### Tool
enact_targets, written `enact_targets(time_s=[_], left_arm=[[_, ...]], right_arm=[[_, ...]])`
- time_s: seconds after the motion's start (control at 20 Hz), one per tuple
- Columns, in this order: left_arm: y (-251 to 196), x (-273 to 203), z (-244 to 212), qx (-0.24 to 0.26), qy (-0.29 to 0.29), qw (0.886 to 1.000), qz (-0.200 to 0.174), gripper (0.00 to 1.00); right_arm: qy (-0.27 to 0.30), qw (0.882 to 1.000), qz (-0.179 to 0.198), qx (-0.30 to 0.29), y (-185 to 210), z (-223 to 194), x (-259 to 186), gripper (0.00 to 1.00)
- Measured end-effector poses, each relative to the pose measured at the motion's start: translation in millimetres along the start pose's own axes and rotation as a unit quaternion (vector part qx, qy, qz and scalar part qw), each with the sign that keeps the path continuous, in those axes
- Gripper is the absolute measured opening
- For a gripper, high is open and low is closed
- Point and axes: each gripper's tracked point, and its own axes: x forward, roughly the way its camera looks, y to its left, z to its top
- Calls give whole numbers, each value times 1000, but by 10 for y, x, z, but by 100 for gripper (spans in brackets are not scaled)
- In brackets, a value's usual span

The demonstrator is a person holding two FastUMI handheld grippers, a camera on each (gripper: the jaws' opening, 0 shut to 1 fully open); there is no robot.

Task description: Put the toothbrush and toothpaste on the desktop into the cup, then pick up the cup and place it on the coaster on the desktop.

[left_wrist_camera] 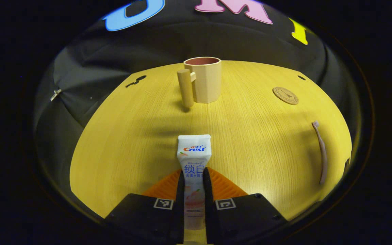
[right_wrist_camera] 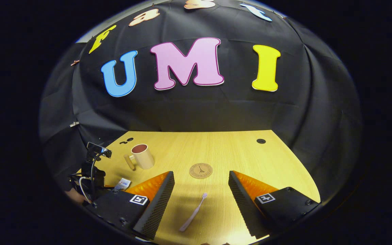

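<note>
In the left gripper view my left gripper (left_wrist_camera: 194, 177) is shut on the white toothpaste tube (left_wrist_camera: 194, 153), which points toward the beige cup (left_wrist_camera: 207, 81) with its peg handle (left_wrist_camera: 185, 87). The round coaster (left_wrist_camera: 285, 95) lies to the right, and the pale toothbrush (left_wrist_camera: 321, 153) lies farther right. In the right gripper view my right gripper (right_wrist_camera: 201, 190) stands open above the toothbrush (right_wrist_camera: 193, 212), which lies on the table between its fingers. The coaster (right_wrist_camera: 200, 170) is just ahead, the cup (right_wrist_camera: 142, 156) to the left, and the other gripper (right_wrist_camera: 92, 173) holds the toothpaste (right_wrist_camera: 122, 184) at far left.
The yellow wooden table (left_wrist_camera: 250, 143) carries everything, with small holes at its back corners (right_wrist_camera: 261, 141). Black cloth walls close the booth behind and at the sides. The table's left edge (left_wrist_camera: 90, 129) runs near the cup side.
</note>
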Motion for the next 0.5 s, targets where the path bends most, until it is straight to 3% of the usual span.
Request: enact_targets(time_s=[0.1,0.15,0.2,0.25,0.5], left_arm=[[-2,-13,3,21,-8,1000,5,27],[6,-20,1,21,-12,1000,11,31],[1,-23,7,21,-17,1000,14,25],[0,-23,12,21,-18,999,16,25],[-50,-158,-97,-29,-11,999,-15,19]], right_arm=[[14,1000,0,3,-6,-98,7,99],[17,1000,1,7,-16,-117,6,99],[20,1000,2,8,-10,-147,11,98],[22,1000,2,5,-3,-196,15,98],[57,998,1,4,-40,-465,50,98]])
